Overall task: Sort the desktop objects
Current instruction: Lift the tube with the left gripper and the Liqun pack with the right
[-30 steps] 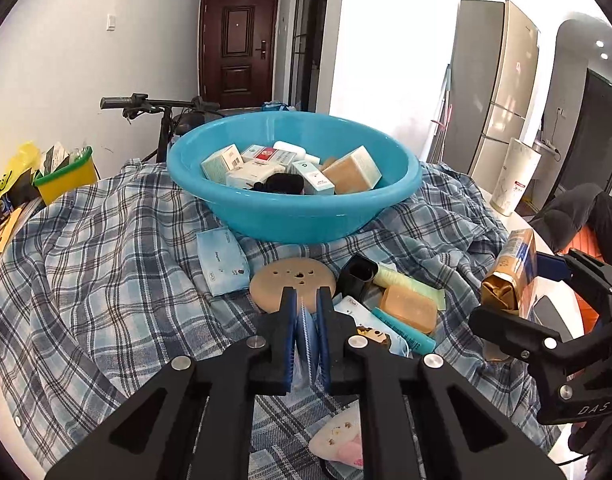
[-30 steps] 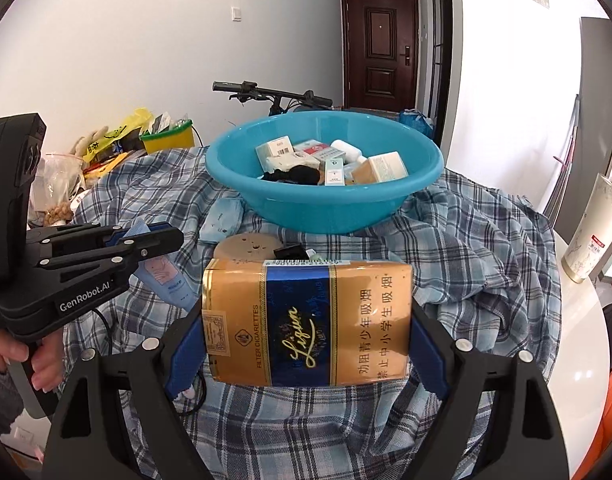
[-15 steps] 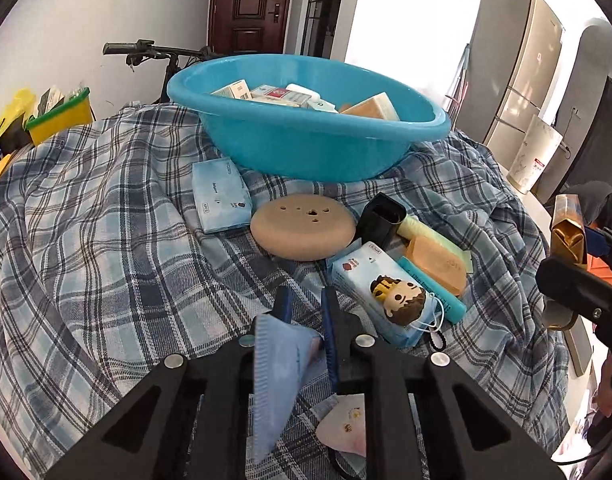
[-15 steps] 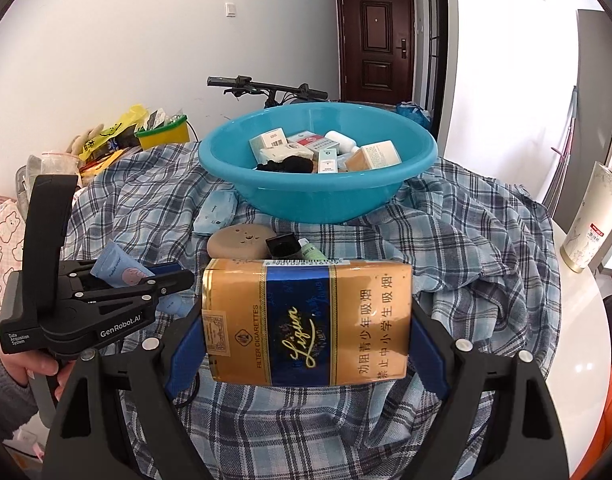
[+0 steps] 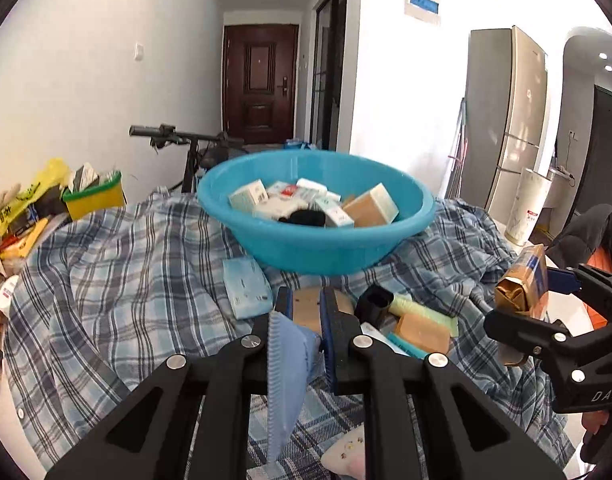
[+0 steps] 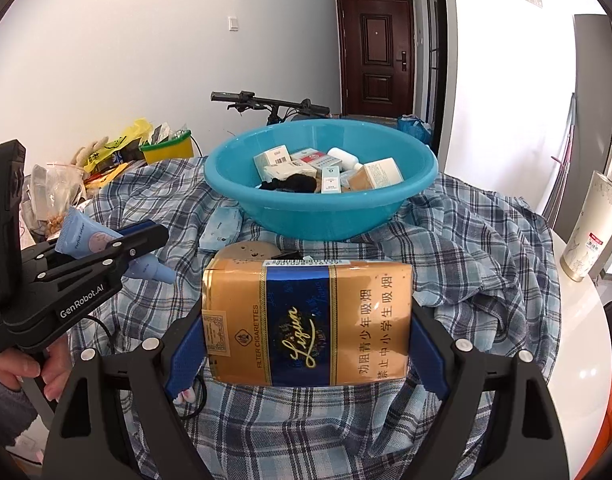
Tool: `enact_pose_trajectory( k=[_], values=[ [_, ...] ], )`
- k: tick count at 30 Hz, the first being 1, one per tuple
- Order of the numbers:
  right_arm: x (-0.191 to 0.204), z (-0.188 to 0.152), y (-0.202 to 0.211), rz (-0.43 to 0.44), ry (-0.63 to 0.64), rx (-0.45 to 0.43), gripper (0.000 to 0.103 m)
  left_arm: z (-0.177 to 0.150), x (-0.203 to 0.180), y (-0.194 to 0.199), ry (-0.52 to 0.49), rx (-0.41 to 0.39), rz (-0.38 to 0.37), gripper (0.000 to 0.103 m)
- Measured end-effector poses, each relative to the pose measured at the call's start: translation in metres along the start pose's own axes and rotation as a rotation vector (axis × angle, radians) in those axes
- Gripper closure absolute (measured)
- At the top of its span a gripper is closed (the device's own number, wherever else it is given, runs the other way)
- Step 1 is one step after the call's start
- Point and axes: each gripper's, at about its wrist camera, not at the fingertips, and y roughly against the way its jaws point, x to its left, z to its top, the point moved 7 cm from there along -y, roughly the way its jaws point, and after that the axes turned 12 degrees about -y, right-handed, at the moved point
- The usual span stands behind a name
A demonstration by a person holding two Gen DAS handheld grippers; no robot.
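Jaws, left gripper [image 5: 306, 322]: clamped together on a pale blue cosmetic tube [image 5: 286, 364], held by its flat body, crimped end toward the camera, cap end projecting far-side. Jaws, right gripper [image 6: 306, 322]: set wide, clamped across the ends of a gold-and-blue cigarette pack [image 6: 306, 322].

Destination: blue basin [image 6: 322, 216], far centre on the plaid cloth [image 6: 486, 248], already part filled with boxes.

Risks: the soft tube may be squeezed out or pivoted in the narrow grip; collision is likely if both grippers are brought over the basin together.

Pose: both grippers are raised above the cloth, angled downward toward the basin; the left handle is gripped by a hand [image 6: 33, 372].
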Motion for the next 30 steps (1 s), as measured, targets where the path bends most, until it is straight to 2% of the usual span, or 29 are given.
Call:
enact_pose_trajectory(
  k=[7, 12, 17, 19, 22, 30],
  values=[
    [0.025, 0.040, 0.037, -0.031, 0.071, -0.221, 0.017, 0.055, 0.012, 0.046, -0.024, -0.215, 0.123, 0.088],
    [0.042, 0.080, 0.068, -0.043, 0.088, -0.378, 0.017, 0.099, 0.022, 0.076, -0.005, -0.339, 0.163, 0.088],
    [0.055, 0.113, 0.094, -0.040, 0.089, -0.488, 0.017, 0.136, 0.029, 0.105, 0.009, -0.435, 0.187, 0.088],
    [0.060, 0.122, 0.103, -0.033, 0.088, -0.518, 0.017, 0.147, 0.030, 0.117, 0.006, -0.463, 0.215, 0.088],
    [0.065, 0.132, 0.112, -0.026, 0.086, -0.551, 0.017, 0.156, 0.033, 0.129, 0.017, -0.491, 0.218, 0.088],
    [0.069, 0.132, 0.124, -0.022, 0.085, -0.578, 0.017, 0.159, 0.031, 0.142, 0.014, -0.498, 0.212, 0.088]
  ],
)
